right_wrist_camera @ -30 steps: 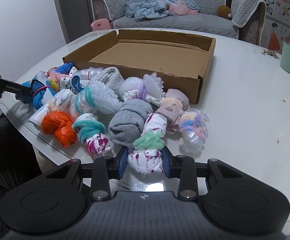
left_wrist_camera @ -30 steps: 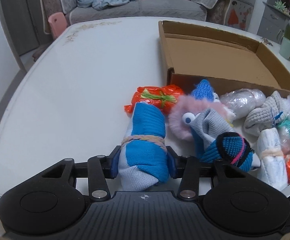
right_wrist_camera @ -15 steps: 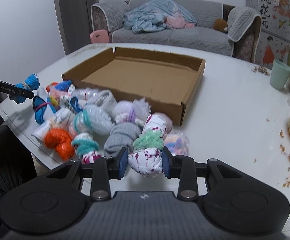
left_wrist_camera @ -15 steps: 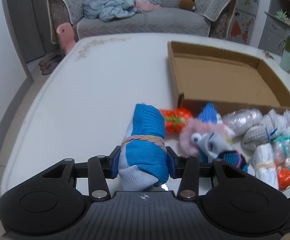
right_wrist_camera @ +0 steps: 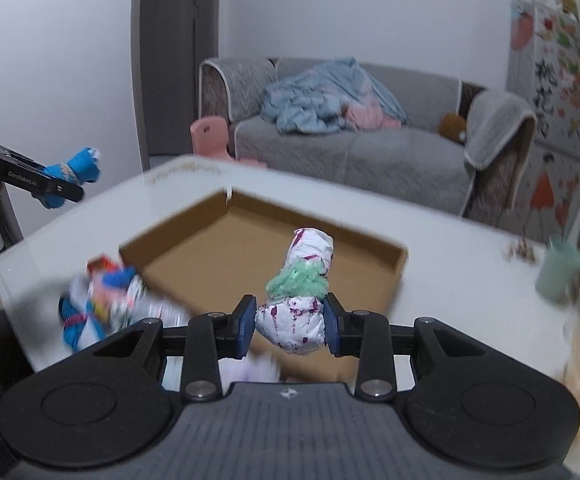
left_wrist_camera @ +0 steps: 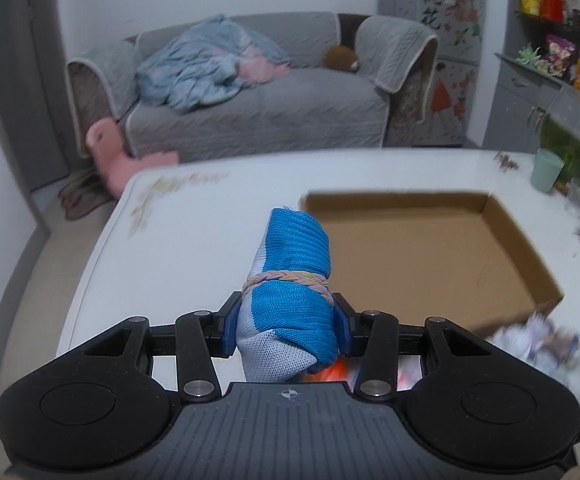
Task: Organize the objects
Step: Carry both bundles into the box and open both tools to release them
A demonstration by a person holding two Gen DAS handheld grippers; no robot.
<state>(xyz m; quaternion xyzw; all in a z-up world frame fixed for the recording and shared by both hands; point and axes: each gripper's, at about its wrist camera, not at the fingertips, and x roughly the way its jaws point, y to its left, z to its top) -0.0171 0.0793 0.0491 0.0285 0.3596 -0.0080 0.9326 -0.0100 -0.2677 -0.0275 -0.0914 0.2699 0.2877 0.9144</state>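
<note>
We've got both rolls aloft near the cardboard box point(right_wrist_camera: 193, 240) — left gripper point(left_wrist_camera: 285, 330) pinching blue sock roll point(left_wrist_camera: 290, 276), right gripper point(right_wrist_camera: 290, 326) pinching white-purple roll point(right_wrist_camera: 296, 316). Lower each well inside the box w/o bumping walls, then let go.

I see a white glossy desk point(left_wrist_camera: 193, 248) with rounded corners, and an open, shallow cardboard box point(left_wrist_camera: 422, 248) lying flat on it, its brown floor bare. At the box's near side a blurred heap of rolled sock bundles point(right_wrist_camera: 101, 304) sits on the desk surface, just beside the box wall; I cannot tell each bundle apart. A pale green cup point(left_wrist_camera: 546, 170) stands near the desk's far right edge, with a clear glass point(left_wrist_camera: 578, 200) just beside it. Small brown crumbs point(left_wrist_camera: 506, 160) lie near the cup, and a faded yellowish pattern point(left_wrist_camera: 169, 184) marks the far left corner.
</note>
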